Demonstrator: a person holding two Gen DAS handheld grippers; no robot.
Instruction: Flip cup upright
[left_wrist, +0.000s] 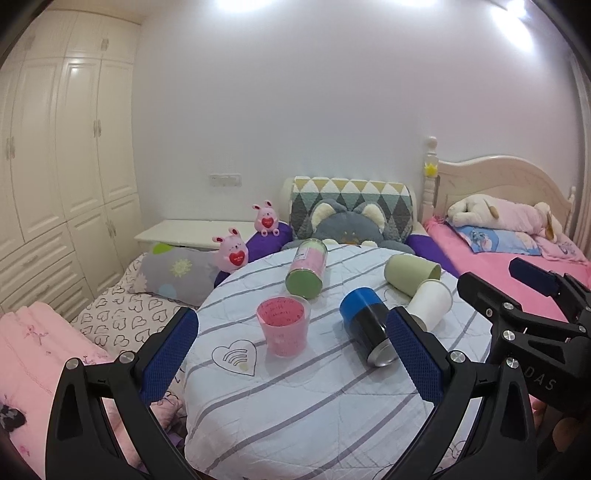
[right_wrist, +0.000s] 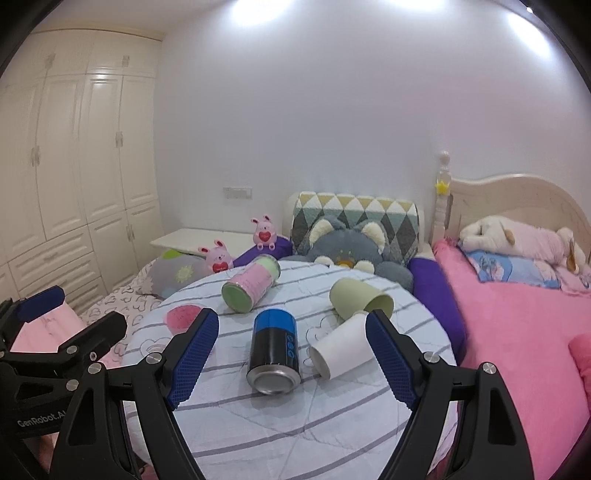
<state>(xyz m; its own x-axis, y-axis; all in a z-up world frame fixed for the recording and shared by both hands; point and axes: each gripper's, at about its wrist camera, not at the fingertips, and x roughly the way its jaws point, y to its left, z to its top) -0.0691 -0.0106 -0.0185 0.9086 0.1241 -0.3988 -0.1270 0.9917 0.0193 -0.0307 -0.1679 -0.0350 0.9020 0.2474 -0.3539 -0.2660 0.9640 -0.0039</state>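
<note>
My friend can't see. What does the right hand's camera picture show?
Four cups lie tipped over on a round striped table: a blue-black can, white cup, green cup and pink tin. The open right gripper frames them; beds sit behind.

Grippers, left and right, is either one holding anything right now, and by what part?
Nothing is held. The left gripper and right gripper are both open above the striped round table, touching no cup.
</note>
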